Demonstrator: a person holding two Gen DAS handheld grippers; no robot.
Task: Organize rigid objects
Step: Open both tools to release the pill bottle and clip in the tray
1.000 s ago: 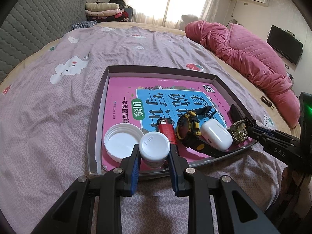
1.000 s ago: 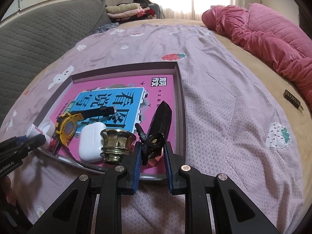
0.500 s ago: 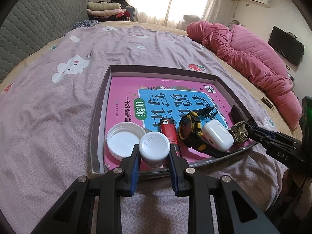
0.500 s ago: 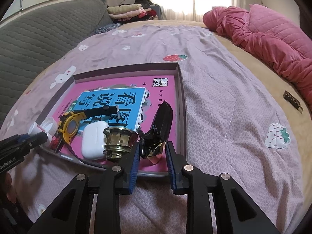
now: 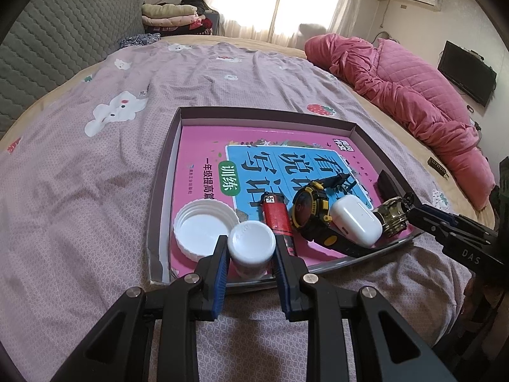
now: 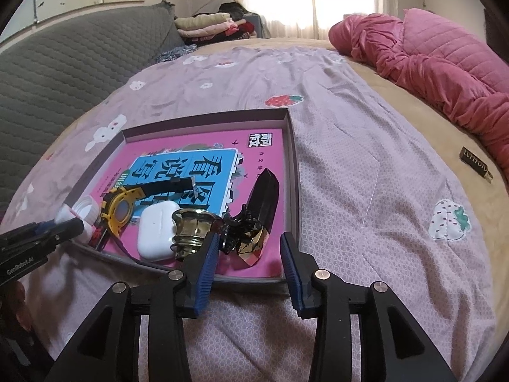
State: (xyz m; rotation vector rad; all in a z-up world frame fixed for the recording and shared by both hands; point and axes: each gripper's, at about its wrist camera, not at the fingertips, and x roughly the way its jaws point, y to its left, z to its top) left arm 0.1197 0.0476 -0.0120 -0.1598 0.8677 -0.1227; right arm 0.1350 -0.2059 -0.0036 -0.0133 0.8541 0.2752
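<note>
A shallow dark-rimmed tray (image 5: 267, 115) lies on the bed with a pink book inside. My left gripper (image 5: 251, 244) is shut on a small white capped bottle (image 5: 252, 242) standing at the tray's near edge. Beside the bottle lie a white lid (image 5: 203, 227), a red lighter (image 5: 276, 216), a yellow-black watch (image 5: 310, 213), a white earbud case (image 5: 356, 224) and a brass knob (image 5: 393, 216). My right gripper (image 6: 249, 240) is opening at the tray's (image 6: 294, 165) near right corner. A black clip on a dark faceted piece (image 6: 251, 245) lies loose between its pads.
The tray sits on a lilac sheet (image 5: 79, 191) with cartoon prints. A pink quilt (image 5: 397, 89) is bunched at the far right, and a grey padded headboard (image 5: 47, 38) runs along the left. A small dark tag (image 6: 474, 162) lies on the tan blanket.
The right jaws have spread apart and let go of the black clip piece, which now rests in the tray. The left gripper still holds the white bottle in the same spot.
</note>
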